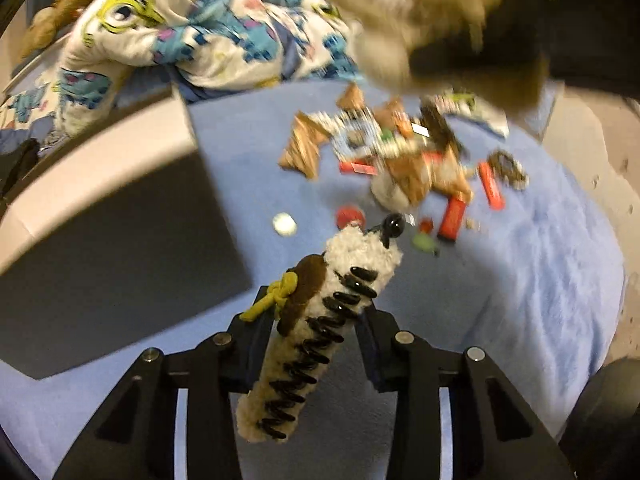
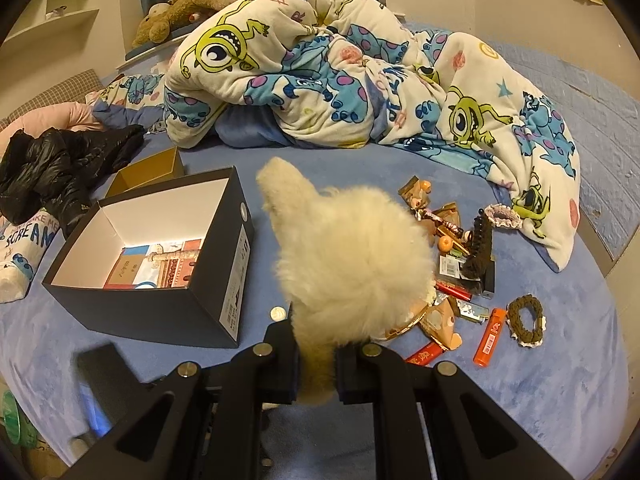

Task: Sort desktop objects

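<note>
Blue fuzzy bedding point(image 2: 560, 380) covers the bed, and a cartoon monster blanket point(image 2: 360, 80) lies bunched up at the back with a brown stuffed toy point(image 2: 180, 12) behind it. On the left sits a dark shoebox point(image 2: 168, 312) with its top off, and some flat packets lie in the bottom of it. A small brown box point(image 2: 148, 172) stands just behind it, and a black jacket point(image 2: 60, 168) lies farther left.

The right gripper point(image 2: 318, 364) is squeezed tight on a fluffy cream plush thing point(image 2: 352, 264), which sticks up and hides part of the pile. The left gripper point(image 1: 316, 344) holds a fuzzy hair claw clip point(image 1: 316, 320) with black teeth, a brown patch and a little yellow-green bow (this view is blurry). The clip sits tilted between the pads, lifted off the bed, close to the shoebox.

To the right lies a messy pile: an orange lighter point(image 2: 490, 336), a brown scrunchie point(image 2: 526, 320), a black hair claw point(image 2: 480, 248) and wrappers. A coin point(image 2: 277, 313) rests just beside the shoebox
</note>
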A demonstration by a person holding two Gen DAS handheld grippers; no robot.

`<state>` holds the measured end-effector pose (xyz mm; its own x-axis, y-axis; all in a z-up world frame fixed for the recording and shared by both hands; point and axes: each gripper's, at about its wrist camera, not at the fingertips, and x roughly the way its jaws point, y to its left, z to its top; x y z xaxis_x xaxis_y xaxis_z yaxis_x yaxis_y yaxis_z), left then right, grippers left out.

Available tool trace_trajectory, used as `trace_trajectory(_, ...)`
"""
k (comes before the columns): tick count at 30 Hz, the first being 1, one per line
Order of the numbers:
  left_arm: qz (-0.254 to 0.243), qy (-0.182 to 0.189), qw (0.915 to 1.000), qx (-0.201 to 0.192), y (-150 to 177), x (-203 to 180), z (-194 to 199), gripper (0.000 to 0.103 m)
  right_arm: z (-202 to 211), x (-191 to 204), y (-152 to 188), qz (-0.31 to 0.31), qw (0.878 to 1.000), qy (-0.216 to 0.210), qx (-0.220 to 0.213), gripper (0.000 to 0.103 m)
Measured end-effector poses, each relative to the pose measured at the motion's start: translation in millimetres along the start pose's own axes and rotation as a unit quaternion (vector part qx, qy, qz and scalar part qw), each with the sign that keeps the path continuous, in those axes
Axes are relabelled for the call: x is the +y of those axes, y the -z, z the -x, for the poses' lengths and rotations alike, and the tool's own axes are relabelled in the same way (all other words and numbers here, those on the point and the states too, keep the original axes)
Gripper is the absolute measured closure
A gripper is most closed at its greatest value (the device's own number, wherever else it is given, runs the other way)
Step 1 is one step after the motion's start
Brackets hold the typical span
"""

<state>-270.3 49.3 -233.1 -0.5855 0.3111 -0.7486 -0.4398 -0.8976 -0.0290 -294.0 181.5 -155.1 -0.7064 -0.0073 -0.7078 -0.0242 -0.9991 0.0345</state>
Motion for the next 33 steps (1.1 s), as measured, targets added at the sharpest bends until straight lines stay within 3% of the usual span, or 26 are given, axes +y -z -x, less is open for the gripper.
trace_trajectory(3, 0.027, 0.004, 0.9991, -0.033, -14.5, 18.0, 26.7, 0.063, 0.7, 7.0, -3.6, 0.001, 1.0, -0.004, -0.002, 0.091)
trace_trajectory(9, 0.057, -0.038, 0.9951, -0.07, -31.4, 54.5, 69.2, 0.063, 7.6, 26.6, -14.6, 0.009, 1.0, -0.013, -0.014, 0.091)
trace_trajectory(17, 0.142, -0.109, 0.9768, -0.117, -33.3, 137.4, 116.6, 0.063, 6.7, 64.8, -26.6, 0.037, 0.999, -0.025, -0.021, 0.091)
trace_trajectory(24, 0.169, -0.148, 0.967, -0.121, -23.9, 179.3, 124.8, 0.063, -3.5, 103.3, -24.6, 0.063, 0.997, -0.044, -0.012, 0.091)
trace_trajectory(33, 0.165, -0.16, 0.9686, -0.095, -19.8, 192.3, 100.5, 0.063, -22.9, 137.4, -16.1, 0.083, 0.994, -0.063, 0.006, 0.091)
